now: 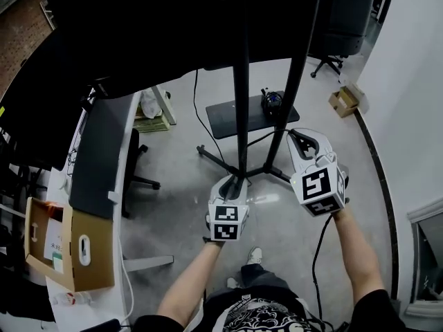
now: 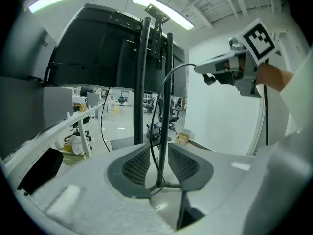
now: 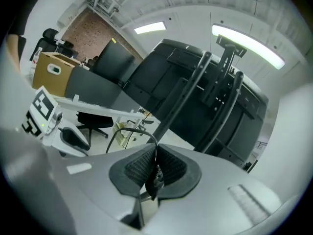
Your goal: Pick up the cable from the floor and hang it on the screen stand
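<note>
Our right gripper (image 3: 156, 154) jaws clench the cable (image 3: 132, 128), raised beside the screen stand (image 1: 241, 81) for hanging. Left gripper (image 2: 157, 150) jaws released, cable passing loosely between.

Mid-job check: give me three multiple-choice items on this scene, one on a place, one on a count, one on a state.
1. Where does the cardboard box with the handle hole sit?
A. on the desk
B. on the stand's base
C. in a gripper

2. How many upright poles has the screen stand?
A. one
B. two
C. four

3. What is the right gripper doing?
A. open, empty
B. shut on the cable
C. shut on a chair leg

Key:
1 A: it stands on the desk at the head view's left.
2 B: two black poles rise side by side.
3 B: its pads press on the black cable.
</note>
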